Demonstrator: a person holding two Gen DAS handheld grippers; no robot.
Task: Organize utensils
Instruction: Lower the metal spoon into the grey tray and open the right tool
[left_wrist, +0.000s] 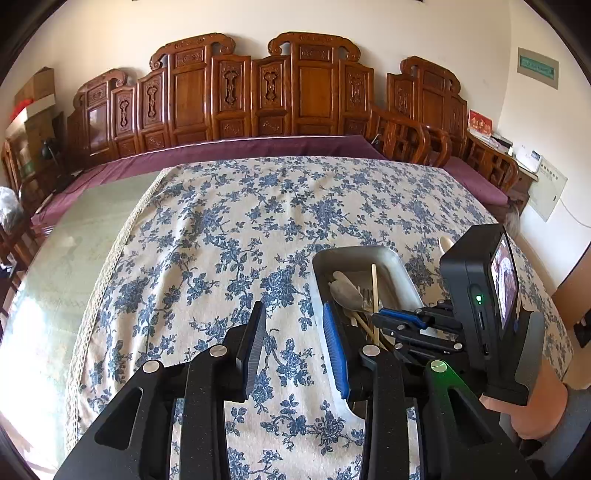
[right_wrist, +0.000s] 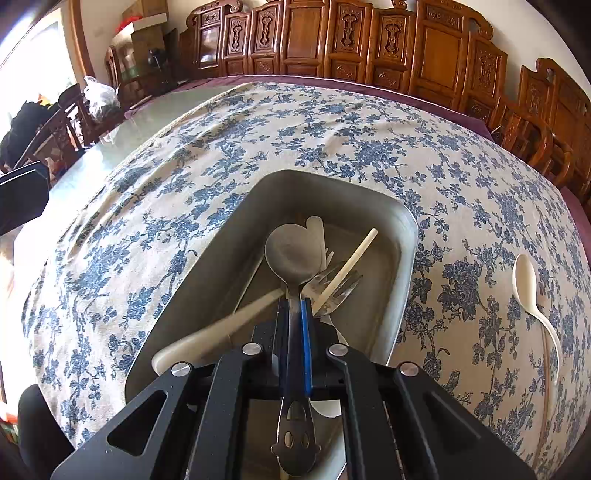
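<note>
A grey metal tray sits on the blue-flowered tablecloth and holds a fork, a pale chopstick, a white-handled utensil and other pieces. My right gripper is shut on the handle of a metal spoon, held over the tray with its bowl pointing away. A white plastic spoon lies on the cloth right of the tray. My left gripper is open and empty above the cloth, just left of the tray. The right gripper shows there too.
The tablecloth covers most of a glass-topped table. Carved wooden chairs line the far side. Boxes and a bag stand at the far left. A person's arm is at the lower right.
</note>
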